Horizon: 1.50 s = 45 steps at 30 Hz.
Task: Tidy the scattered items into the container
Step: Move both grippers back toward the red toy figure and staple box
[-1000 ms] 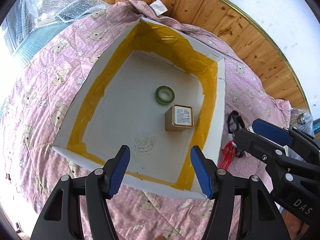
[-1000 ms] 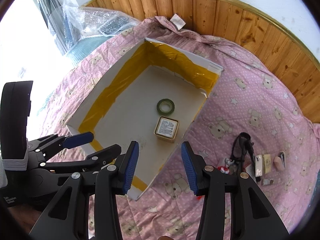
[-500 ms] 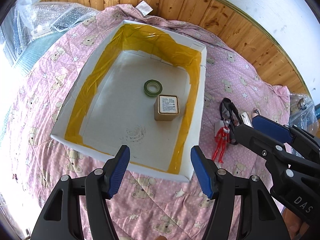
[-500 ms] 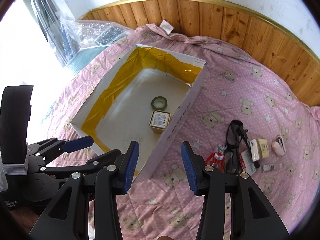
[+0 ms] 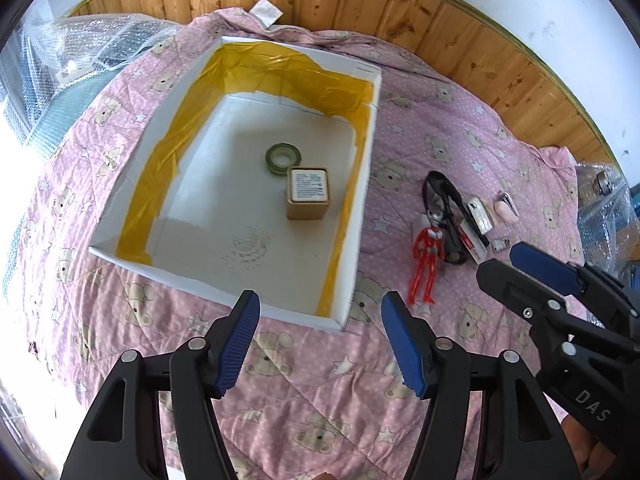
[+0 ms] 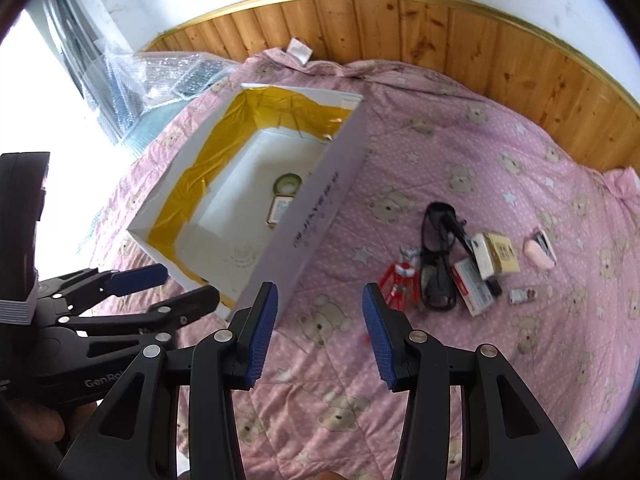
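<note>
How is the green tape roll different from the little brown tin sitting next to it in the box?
The green tape roll is a flat ring with an open centre; the brown tin is a taller, square-sided block. The roll is plain green; the tin carries a white printed label on top. Both rest on the floor of the white box.

Open-top white cardboard box with yellow-taped walls (image 5: 362,184) is mostly bare-floored, only a green tape roll (image 5: 282,158) and square tan tin (image 5: 308,193) near its right wall.

A white open box (image 5: 362,184), yellow-taped inside, holds a green tape roll (image 5: 283,158) and a small tin (image 5: 308,193). Beside it lie a red figure (image 6: 398,283), black glasses (image 6: 438,256) and small packets (image 6: 496,254).
</note>
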Tool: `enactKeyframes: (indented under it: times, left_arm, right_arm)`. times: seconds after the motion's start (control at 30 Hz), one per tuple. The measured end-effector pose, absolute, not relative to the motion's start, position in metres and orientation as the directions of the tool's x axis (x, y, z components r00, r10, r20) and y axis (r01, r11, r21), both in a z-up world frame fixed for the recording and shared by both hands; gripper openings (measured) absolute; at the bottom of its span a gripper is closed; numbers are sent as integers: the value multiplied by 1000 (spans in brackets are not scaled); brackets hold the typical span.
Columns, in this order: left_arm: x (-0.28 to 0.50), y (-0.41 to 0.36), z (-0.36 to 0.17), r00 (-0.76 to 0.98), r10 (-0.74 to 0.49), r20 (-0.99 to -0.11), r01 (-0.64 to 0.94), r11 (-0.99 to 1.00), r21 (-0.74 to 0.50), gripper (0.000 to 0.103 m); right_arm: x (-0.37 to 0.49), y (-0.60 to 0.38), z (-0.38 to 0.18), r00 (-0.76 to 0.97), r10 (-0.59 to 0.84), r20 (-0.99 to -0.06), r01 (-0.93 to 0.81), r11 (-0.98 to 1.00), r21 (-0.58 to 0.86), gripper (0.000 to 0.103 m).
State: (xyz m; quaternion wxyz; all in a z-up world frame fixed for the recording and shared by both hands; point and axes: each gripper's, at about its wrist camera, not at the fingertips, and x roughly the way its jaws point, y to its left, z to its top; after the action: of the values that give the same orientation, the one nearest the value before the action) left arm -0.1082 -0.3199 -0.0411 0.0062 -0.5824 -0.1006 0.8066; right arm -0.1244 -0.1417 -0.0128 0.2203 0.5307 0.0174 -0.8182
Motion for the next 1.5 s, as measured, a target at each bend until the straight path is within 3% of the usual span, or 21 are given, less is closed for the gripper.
enactKeyframes:
  times: [0.8, 1.5]
  left_arm:
    - [-135, -240, -47, -283, 184, -941, -81, -983, -168, 65]
    - [-185, -206, -110, -163, 271, -949, -100, -961, -257, 65]
  right_arm:
    - [-129, -52, -59, -300, -296, -907, 169, -952, 255, 48]
    - [-163, -5, -96, -244, -274, -930, 43, -961, 272, 48]
